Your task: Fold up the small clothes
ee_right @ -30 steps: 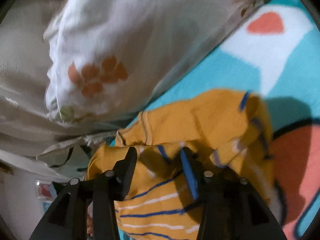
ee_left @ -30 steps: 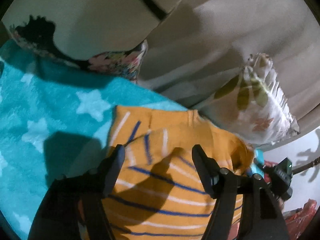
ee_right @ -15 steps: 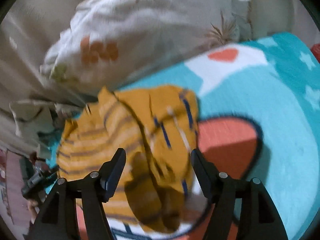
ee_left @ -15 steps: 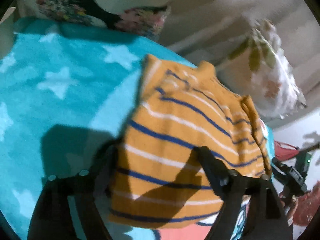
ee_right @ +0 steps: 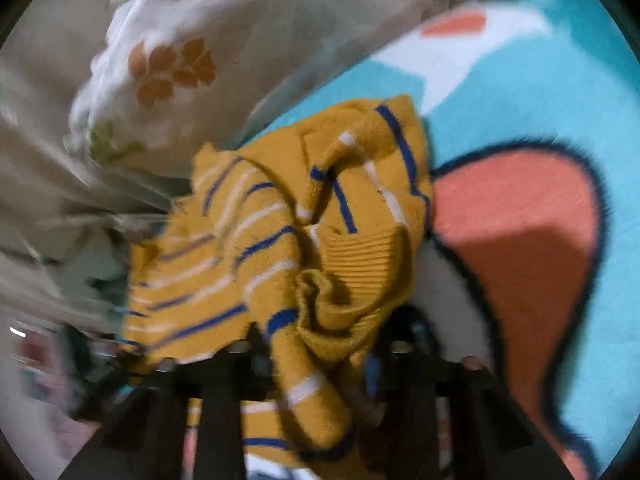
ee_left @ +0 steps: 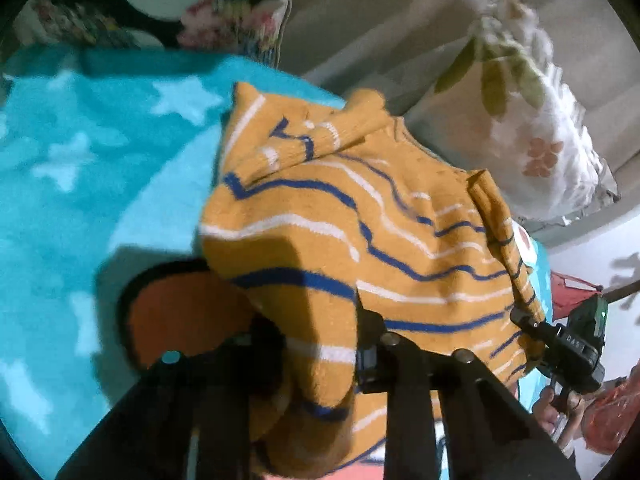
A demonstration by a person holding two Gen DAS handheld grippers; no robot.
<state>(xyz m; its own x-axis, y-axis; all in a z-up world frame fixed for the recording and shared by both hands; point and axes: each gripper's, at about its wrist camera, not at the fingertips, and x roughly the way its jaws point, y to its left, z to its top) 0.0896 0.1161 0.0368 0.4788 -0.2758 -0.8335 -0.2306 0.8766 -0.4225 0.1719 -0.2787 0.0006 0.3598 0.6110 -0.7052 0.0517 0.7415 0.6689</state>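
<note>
A small mustard-yellow sweater (ee_left: pixel 360 216) with blue and white stripes is bunched over a turquoise blanket (ee_left: pixel 80 168). My left gripper (ee_left: pixel 320 344) is shut on the sweater's near edge, with cloth draped over its fingers. My right gripper (ee_right: pixel 320 344) is shut on a rumpled fold of the same sweater (ee_right: pixel 280 240), near a ribbed cuff. The right gripper's tool also shows in the left wrist view (ee_left: pixel 568 348) at the sweater's far right edge.
A floral white pillow (ee_left: pixel 532 144) lies behind the sweater, also in the right wrist view (ee_right: pixel 168 68). A beige sheet (ee_left: pixel 380 20) and a dark floral cushion (ee_left: pixel 236 28) lie further back. The blanket has an orange patch (ee_right: pixel 520 220).
Both grippers were open over the sweater and have shut on it. The sweater has been lifted and bunched up, and both views have shifted.
</note>
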